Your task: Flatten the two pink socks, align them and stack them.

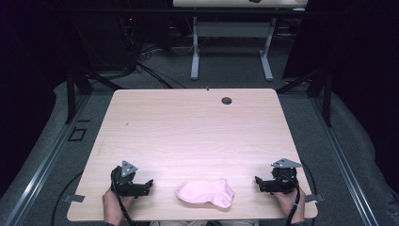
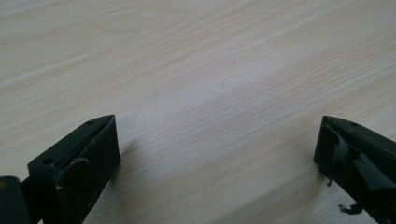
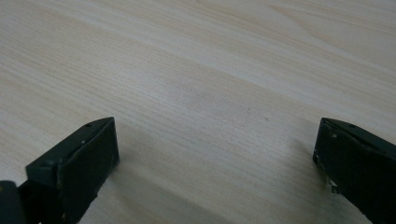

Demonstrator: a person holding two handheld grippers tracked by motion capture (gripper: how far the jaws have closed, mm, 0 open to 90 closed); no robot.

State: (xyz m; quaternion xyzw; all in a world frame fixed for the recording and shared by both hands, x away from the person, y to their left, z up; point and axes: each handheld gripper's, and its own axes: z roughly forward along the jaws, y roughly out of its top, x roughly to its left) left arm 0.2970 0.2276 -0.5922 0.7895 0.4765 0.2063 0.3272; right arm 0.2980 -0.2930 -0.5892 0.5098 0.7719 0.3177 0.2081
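Note:
A pink sock (image 1: 206,192) lies crumpled on the light wooden table (image 1: 188,127) near its front edge, between my two grippers. To its left, my left gripper (image 1: 149,183) rests on the table, held by a hand, and points toward the sock without touching it. My right gripper (image 1: 258,181) sits to the sock's right, also apart from it. In the left gripper view the left gripper (image 2: 217,140) is open, with bare wood between its jaws. In the right gripper view the right gripper (image 3: 215,140) stands open over bare wood too.
A small round cable hole (image 1: 227,100) sits near the table's far edge. Beyond the table stand a white-legged desk (image 1: 230,33), cables on the floor and black frame posts (image 1: 70,89) at both sides.

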